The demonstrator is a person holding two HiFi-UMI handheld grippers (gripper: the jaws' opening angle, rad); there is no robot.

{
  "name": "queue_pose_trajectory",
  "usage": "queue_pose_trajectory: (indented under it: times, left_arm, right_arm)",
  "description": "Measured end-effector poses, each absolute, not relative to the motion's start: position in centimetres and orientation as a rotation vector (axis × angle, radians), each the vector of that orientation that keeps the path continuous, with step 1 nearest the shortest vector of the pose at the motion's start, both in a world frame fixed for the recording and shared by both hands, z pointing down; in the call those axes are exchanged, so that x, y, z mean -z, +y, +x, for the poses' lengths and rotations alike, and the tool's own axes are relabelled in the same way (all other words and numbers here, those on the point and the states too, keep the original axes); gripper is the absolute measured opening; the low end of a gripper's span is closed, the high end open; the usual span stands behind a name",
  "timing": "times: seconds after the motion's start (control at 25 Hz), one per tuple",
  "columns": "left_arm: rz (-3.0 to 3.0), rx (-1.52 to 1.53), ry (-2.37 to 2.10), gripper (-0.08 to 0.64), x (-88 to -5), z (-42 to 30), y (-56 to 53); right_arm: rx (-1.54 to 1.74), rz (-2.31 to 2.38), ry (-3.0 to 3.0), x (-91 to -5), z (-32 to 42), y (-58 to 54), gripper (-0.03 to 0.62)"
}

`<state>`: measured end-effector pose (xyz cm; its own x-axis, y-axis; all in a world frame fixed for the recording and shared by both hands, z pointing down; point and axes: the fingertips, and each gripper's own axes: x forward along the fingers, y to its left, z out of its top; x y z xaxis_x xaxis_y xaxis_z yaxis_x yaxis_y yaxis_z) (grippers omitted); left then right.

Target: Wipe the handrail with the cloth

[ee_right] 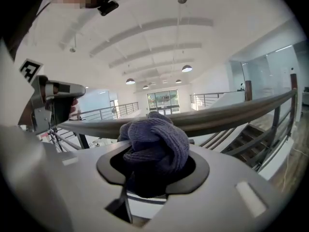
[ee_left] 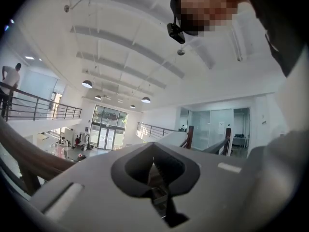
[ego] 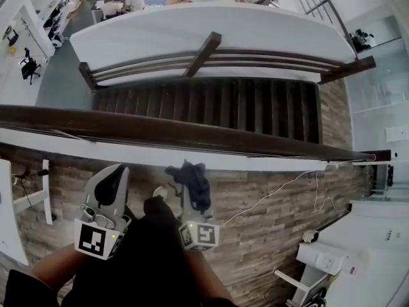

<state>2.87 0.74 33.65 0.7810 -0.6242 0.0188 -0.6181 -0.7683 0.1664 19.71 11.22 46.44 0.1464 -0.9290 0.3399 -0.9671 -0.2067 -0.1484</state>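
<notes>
The left gripper (ego: pixel 114 178) is held low on the person's side of the handrail (ego: pixel 192 132), apart from it. Its jaws are closed together with nothing between them. I think it is kept there only to stay out of the way, because the wiping needs one tool.

To the right of it, the right gripper (ego: pixel 191 194) is clamped on the cloth (ego: pixel 192 179), a dark blue knitted piece, bunched into a ball that stands out past the jaws. The bunch probably serves as a soft pad, so that the cloth and not the hard jaws would meet the wood. The cloth is just below the dark wooden rail in the head view and, as far as I can judge, does not touch it yet.

Farther right, the rail runs on above the stairs (ego: pixel 211 104).

The only marks are black-and-white square patterns on each gripper's cube (ego: pixel 96 238). I can read no words or brand names.
</notes>
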Motion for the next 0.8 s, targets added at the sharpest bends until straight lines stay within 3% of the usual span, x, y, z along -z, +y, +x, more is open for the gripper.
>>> queue_pose_trajectory:
  times: [0.32, 0.8]
  left_arm:
    - [2.755, 0.016, -1.030, 0.000, -35.4, 3.1, 0.1]
    - [2.763, 0.131, -1.130, 0.000, -35.2, 3.6, -0.4]
  right_arm:
    - [-0.315, 2.375, -1.970, -38.3, 20.6, 10.5, 0.175]
    - [-0.189, 2.324, -2.066, -38.0, 20.6, 6.4, 0.175]
